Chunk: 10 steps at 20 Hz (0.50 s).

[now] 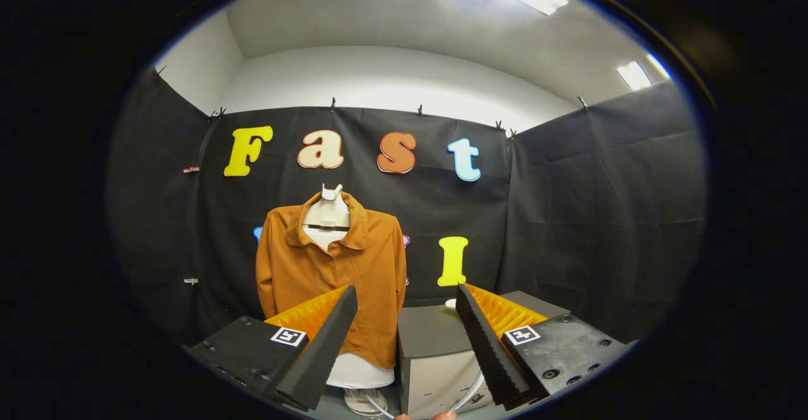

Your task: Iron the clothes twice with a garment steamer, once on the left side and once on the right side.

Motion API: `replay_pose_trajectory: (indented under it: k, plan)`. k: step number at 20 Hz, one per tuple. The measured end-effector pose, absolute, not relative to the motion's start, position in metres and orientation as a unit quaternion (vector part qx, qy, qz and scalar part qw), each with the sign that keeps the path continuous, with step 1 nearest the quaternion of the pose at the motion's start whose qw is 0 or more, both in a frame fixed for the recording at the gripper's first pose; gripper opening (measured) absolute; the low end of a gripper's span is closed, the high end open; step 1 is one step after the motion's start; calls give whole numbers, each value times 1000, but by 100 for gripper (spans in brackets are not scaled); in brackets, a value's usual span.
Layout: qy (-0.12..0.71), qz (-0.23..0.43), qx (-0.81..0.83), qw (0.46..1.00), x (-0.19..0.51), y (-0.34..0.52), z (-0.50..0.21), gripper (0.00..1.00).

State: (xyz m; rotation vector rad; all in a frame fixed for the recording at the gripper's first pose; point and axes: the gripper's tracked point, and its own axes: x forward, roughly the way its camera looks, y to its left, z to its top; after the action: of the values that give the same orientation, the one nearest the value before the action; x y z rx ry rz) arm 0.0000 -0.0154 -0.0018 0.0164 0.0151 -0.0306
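Jaws released, spread wide, nothing gripped: two black wedge fingers with orange ribbed backing, tips well apart, each base plate carrying a small square marker. Gripper held level and aimed at the back wall.

Between the fingers and just beyond them: a grey box-shaped unit with a flat dark top, its near corner edge pointing towards the jaws. A small white object sits on its top by the right finger's tip; too hidden to identify. Thin clear tubing loops low between the fingers, beside a fingertip of the person.

Beyond the left finger: rust-orange collared button-front shirt on a white torso mannequin, upright, on a round white base. Left finger overlaps the shirt's lower hem area in view; contact cannot be told. Shirt's right edge just beside the grey unit's left edge, narrow gap.

Open room: clear space above the unit and to the right of it up to the black cloth wall.
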Motion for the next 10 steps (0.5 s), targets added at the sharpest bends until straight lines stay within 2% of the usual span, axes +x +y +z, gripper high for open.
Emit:
replay_pose_trajectory:
  k: [5,10]
  plan:
    - [20,-17,18,999,2,-26,-7,98]
    - [71,-29,-7,997,34,-70,-22,98]
